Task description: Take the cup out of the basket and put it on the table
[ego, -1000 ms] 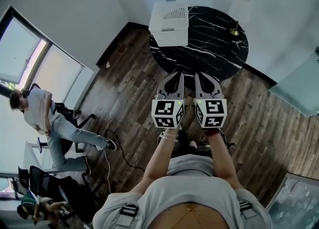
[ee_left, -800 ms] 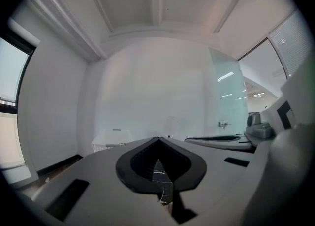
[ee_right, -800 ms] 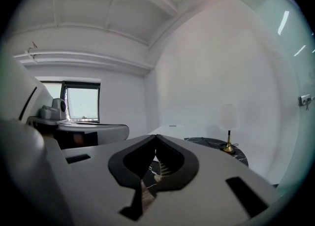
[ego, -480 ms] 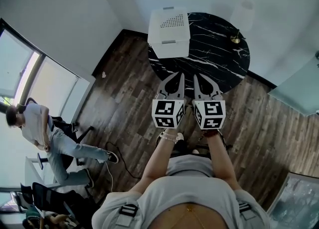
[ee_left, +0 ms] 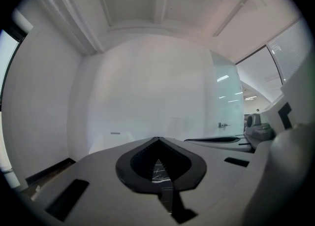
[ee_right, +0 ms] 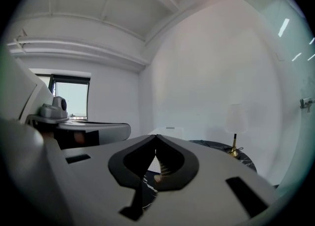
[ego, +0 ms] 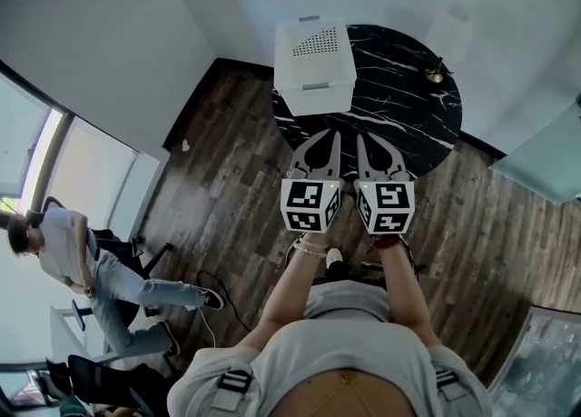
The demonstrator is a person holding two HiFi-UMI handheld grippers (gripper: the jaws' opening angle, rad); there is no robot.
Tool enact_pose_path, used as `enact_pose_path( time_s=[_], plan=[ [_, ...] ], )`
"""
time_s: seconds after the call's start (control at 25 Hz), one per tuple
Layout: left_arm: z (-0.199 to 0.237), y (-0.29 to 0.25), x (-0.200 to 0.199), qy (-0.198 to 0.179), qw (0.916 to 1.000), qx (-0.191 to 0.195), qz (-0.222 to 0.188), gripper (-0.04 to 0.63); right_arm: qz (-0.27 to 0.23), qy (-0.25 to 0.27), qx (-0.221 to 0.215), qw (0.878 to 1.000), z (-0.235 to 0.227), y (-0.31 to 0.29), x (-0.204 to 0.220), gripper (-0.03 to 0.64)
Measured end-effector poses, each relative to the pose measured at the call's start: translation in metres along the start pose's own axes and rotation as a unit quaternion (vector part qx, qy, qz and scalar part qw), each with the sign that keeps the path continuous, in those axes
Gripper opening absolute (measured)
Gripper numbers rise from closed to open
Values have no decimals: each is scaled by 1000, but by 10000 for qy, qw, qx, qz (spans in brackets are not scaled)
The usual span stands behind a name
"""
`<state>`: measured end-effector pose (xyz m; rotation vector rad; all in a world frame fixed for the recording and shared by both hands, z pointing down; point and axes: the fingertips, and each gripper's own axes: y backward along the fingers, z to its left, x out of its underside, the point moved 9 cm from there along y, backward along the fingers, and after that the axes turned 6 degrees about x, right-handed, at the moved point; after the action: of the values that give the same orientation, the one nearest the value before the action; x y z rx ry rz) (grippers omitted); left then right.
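A white basket (ego: 313,63) with a perforated top stands on the left part of a round black marble table (ego: 399,102). No cup shows in any view; the basket's inside is hidden. My left gripper (ego: 332,136) and right gripper (ego: 361,138) hover side by side over the table's near edge, both shut and holding nothing. In the left gripper view the left gripper's (ee_left: 157,139) jaws meet at the tips, with the basket (ee_left: 111,138) low and far ahead. The right gripper (ee_right: 156,137) points at the basket (ee_right: 167,131) and the table (ee_right: 216,147).
A small brass lamp (ego: 436,70) with a white shade stands at the table's far right, also seen as the lamp (ee_right: 235,121). White walls close in behind the table. A dark wood floor (ego: 227,179) spreads to the left, where a person (ego: 64,256) sits beside office chairs.
The head view has shifted a little, so the table and basket sit slightly lower and to the right. Both grippers stay shut, side by side. The seated person has slid toward the lower left edge.
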<state>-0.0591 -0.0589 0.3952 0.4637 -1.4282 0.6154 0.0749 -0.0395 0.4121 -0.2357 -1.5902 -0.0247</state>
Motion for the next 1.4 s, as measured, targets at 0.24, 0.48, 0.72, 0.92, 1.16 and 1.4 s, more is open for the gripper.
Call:
enact_pose_path(
  time_s=[0.24,0.48,0.72,0.92,1.16,1.4],
  plan=[
    [23,0,1,-68,9999,109,79,6,5,-81,90,9999,15,-17,3,8],
    [39,5,2,-40,9999,79,107,6,39,-95,98,9999,24,-28,4,8],
    [54,4,5,20,9999,-60,110,6,85,-73,11,9999,26,-45,6,8],
    [71,-8,3,63,9996,-263,77,6,105,-18,-184,9998,27,-70,3,8],
    [93,-41,-5,73,9989,-459,73,6,124,29,-413,9991,17,-114,-9,8],
    [107,-77,-8,129,9978,-652,49,6,157,57,-599,9981,-3,-154,-15,8]
  ],
)
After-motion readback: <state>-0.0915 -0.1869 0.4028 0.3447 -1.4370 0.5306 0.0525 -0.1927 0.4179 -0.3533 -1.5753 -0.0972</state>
